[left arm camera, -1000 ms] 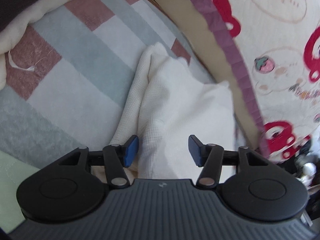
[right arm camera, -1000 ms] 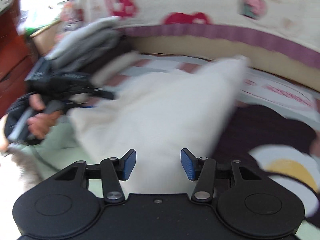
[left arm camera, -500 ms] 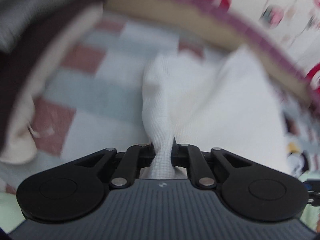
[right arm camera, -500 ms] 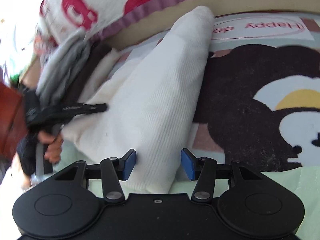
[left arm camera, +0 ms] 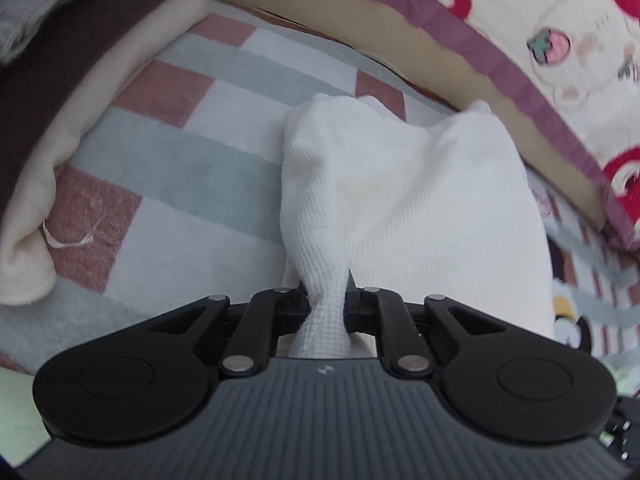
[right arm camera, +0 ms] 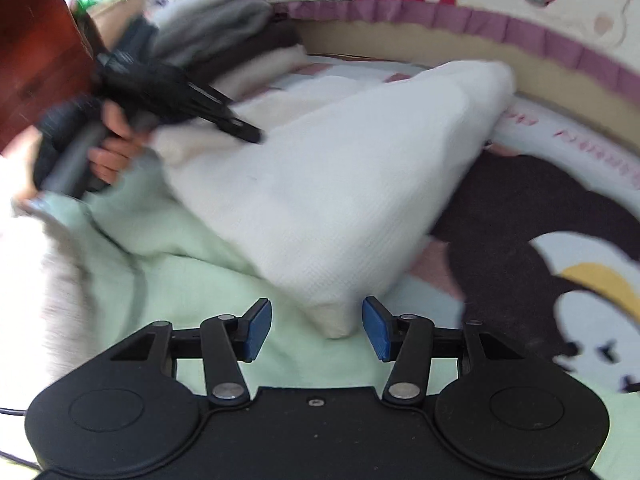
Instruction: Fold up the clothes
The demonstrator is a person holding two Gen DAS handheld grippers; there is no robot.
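Observation:
A white knitted garment (left arm camera: 420, 200) lies bunched on the bed. My left gripper (left arm camera: 326, 304) is shut on a pinched fold of it at its near edge. In the right wrist view the same white garment (right arm camera: 340, 200) stretches across the bed, with the left gripper (right arm camera: 224, 118) and the hand holding it at its left end. My right gripper (right arm camera: 316, 330) is open, its blue pads either side of the garment's near corner without touching it.
A stack of folded clothes (left arm camera: 80, 60), grey, brown and cream, sits at the left and also shows in the right wrist view (right arm camera: 240, 32). A cartoon quilt with a purple border (left arm camera: 520, 72) lies behind. A pale green sheet (right arm camera: 180, 280) covers the near bed.
My left gripper closed on the white garment's fold and holds it. My right gripper stayed open and pulled back, so the garment's corner now lies just ahead of its pads.

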